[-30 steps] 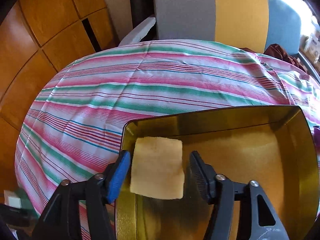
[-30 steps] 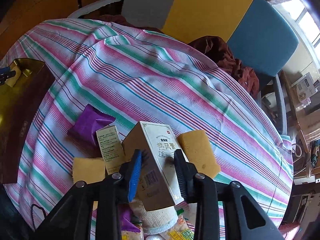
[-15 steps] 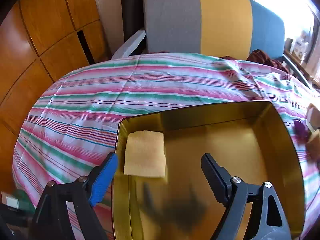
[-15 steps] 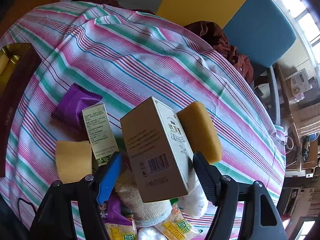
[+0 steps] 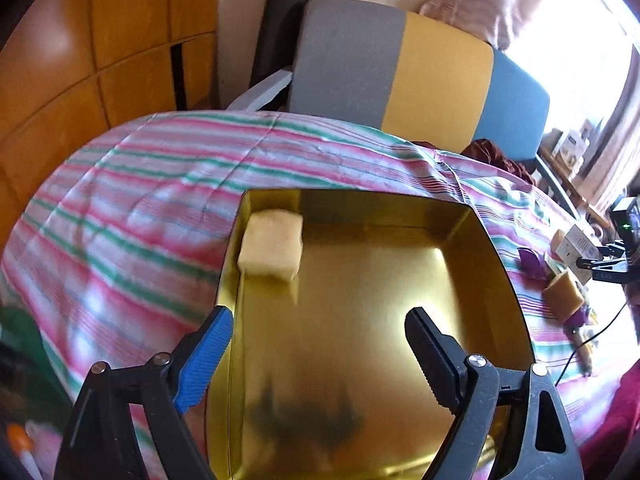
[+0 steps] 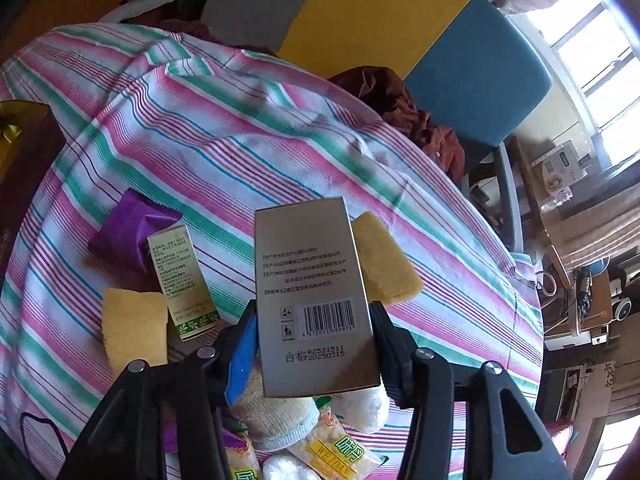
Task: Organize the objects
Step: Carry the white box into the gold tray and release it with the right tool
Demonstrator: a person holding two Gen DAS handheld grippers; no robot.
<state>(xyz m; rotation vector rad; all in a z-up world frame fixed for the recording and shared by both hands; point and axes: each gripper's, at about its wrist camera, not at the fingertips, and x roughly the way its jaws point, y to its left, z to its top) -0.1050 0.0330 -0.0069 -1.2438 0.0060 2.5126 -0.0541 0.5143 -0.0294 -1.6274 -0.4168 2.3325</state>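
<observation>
A pale yellow sponge [image 5: 272,248] lies in the far left corner of the gold tin tray [image 5: 380,272] on the striped tablecloth. My left gripper [image 5: 318,314] hangs above the tray's near half. Its jaws are opening and nothing is between them. In the right wrist view my right gripper [image 6: 314,312] is closing on a grey box [image 6: 308,264] with a barcode. Both pads touch the box's sides, and it stands tilted up above the pile of loose items.
Around the box lie a purple packet [image 6: 128,232], a small green-and-white box [image 6: 182,280], two yellow sponges [image 6: 134,328] [image 6: 384,264], a rolled sock [image 6: 272,412] and snack packets [image 6: 344,452]. A chair [image 6: 400,12] with brown cloth [image 6: 408,108] stands behind the table.
The left gripper let go of the sponge, which now lies in the tray, and drew back and up with wider jaws. The right jaws opened, then closed on the box's sides; the box turned barcode-up.
</observation>
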